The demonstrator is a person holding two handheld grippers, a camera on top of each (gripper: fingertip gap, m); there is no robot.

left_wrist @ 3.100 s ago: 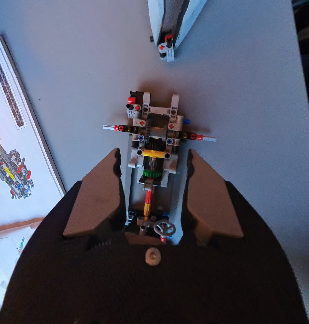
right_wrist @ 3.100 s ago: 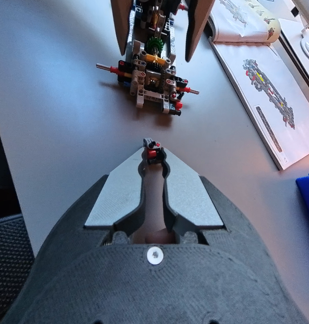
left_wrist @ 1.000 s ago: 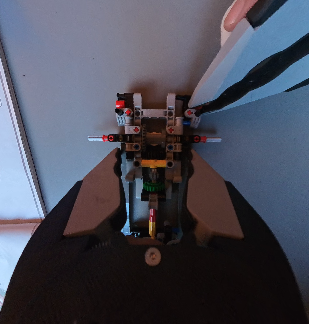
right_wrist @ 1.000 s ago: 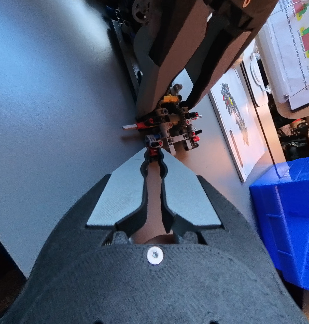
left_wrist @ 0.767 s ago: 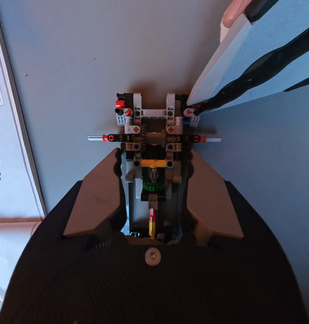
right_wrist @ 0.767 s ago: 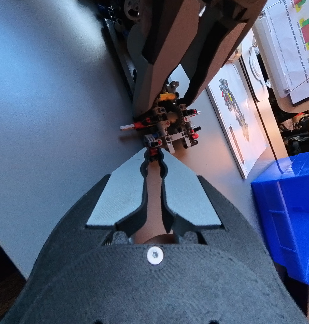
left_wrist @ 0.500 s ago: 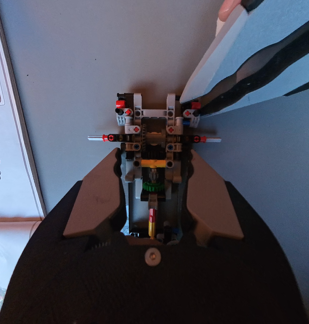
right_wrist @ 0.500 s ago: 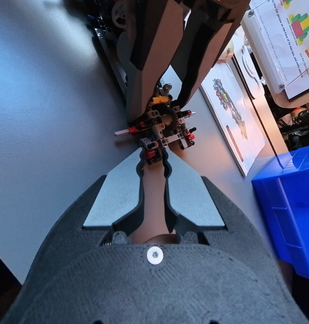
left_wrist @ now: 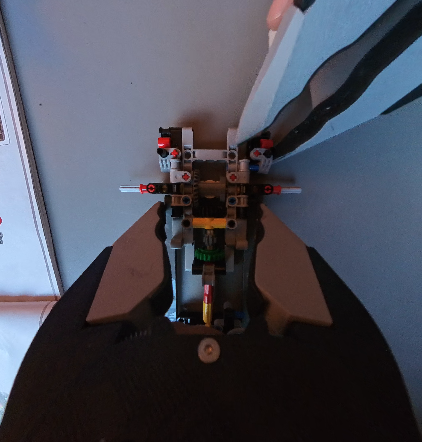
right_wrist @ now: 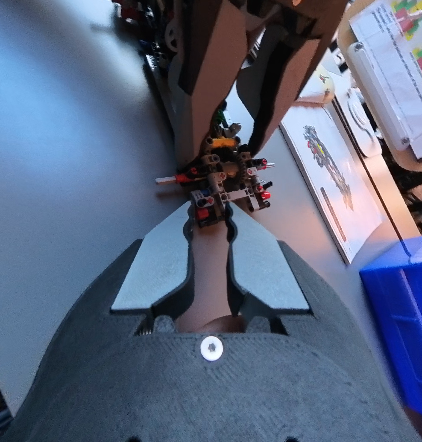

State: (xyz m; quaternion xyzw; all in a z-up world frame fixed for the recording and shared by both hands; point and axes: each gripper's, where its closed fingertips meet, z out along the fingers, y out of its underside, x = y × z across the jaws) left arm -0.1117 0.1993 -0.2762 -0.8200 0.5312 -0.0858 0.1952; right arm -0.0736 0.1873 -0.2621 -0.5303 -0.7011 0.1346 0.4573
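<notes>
Left gripper [left_wrist: 211, 208]: clamped on both flanks of the brick model [left_wrist: 210, 186], resting on the grey surface [left_wrist: 109, 71].
Right gripper [right_wrist: 208, 212]: fingers apart, at the model's far right corner.
Change: fingers pinched on the red-and-grey corner piece [right_wrist: 202, 212] a second ago; now spread, piece between them and seated against the model.
Pad contact, right: slim gaps either side of the piece; no firm press evident.
Hidden: model's rear end under the left gripper body; seating of the corner piece masked by the right fingertips.
Nearby: open instruction booklet [right_wrist: 337, 179], blue bin [right_wrist: 401, 299].
Blur: right wrist view soft.
</notes>
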